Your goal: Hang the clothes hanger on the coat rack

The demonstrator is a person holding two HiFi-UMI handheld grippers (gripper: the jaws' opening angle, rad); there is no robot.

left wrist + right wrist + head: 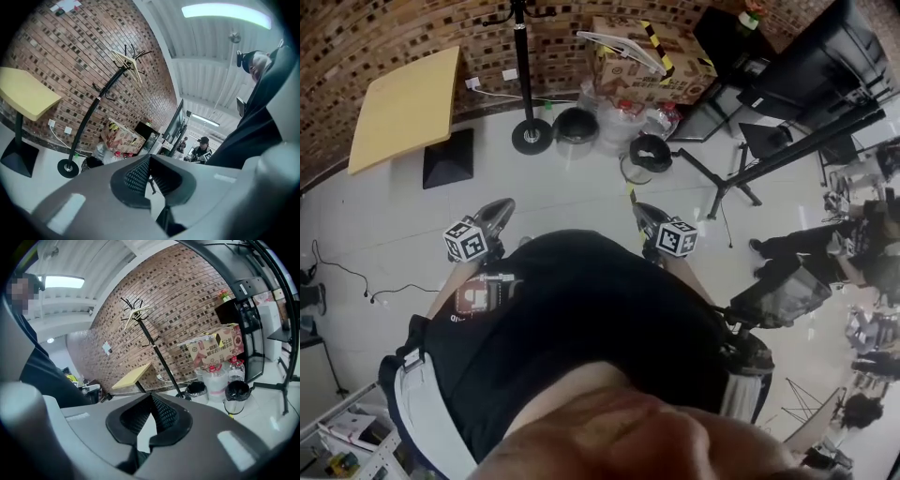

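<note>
Wall [70,56] was bare brick, rough and matt. Coat rack [520,66] was black metal, smooth, with a faint sheen. Clothes hanger [123,58] looked like pale unvarnished wood. Floor [581,192] was smooth, pale and slightly glossy. Yellow surface [403,103] read as matt and flat. Box [647,56] was brown printed cardboard. Left claw [149,164] and right claw [151,401] had matt grey plastic shells; pads [164,413] were black, finely ribbed and rubbery-looking.
</note>
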